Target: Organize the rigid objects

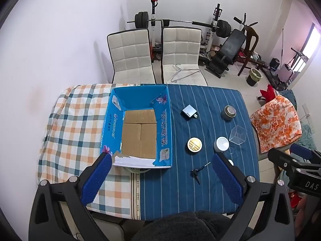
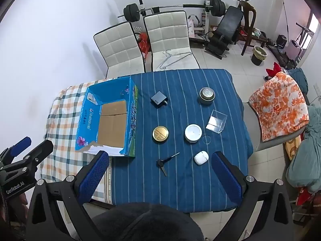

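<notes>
On the desk's blue-striped half, the rigid objects lie loose and well apart: a charger, metal strainer cup, clear cube, gold disc, white tin, earbud case and keys. Beside them the blue box stands open, apparently ready to collect them. Both the left tool and right tool hover spread wide, holding nothing.
</notes>
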Demonstrator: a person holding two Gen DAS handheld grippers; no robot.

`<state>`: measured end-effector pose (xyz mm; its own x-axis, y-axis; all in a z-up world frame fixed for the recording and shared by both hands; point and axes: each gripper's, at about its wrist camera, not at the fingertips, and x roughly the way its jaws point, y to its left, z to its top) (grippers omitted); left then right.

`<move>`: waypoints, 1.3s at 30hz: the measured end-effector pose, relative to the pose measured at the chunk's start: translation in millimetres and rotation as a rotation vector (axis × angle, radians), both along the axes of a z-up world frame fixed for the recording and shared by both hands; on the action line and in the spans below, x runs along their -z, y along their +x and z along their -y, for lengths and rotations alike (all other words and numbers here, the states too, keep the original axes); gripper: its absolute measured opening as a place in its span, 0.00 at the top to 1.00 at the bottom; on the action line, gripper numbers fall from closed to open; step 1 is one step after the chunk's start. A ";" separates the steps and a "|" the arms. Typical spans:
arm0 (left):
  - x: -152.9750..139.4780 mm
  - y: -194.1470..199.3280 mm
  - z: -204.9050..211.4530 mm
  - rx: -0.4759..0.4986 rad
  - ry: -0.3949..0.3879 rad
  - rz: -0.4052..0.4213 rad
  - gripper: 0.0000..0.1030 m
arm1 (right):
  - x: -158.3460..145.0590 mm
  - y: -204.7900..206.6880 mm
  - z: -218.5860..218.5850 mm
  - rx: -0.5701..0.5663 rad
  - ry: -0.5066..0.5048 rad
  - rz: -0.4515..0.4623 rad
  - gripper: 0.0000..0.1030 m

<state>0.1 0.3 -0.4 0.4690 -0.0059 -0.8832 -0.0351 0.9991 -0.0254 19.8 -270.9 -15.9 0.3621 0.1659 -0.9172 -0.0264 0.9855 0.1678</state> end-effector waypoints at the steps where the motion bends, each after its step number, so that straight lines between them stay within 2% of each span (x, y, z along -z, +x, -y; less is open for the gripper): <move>1: 0.1 0.1 -0.1 -0.001 0.001 0.000 0.00 | -0.2 -0.2 0.6 0.000 0.006 0.007 0.00; 25: -5.2 2.5 16.3 0.001 0.009 0.011 0.00 | -0.6 -1.7 2.7 0.002 0.008 0.000 0.00; 39: -1.5 1.9 3.3 -0.005 -0.002 0.014 0.00 | 1.1 1.0 7.0 0.014 0.014 0.003 0.00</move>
<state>2.0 -3.1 1.1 0.4812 -0.0050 -0.8766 -0.0398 0.9988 -0.0275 20.8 -277.8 -17.0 0.3676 0.1733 -0.9137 -0.0135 0.9834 0.1811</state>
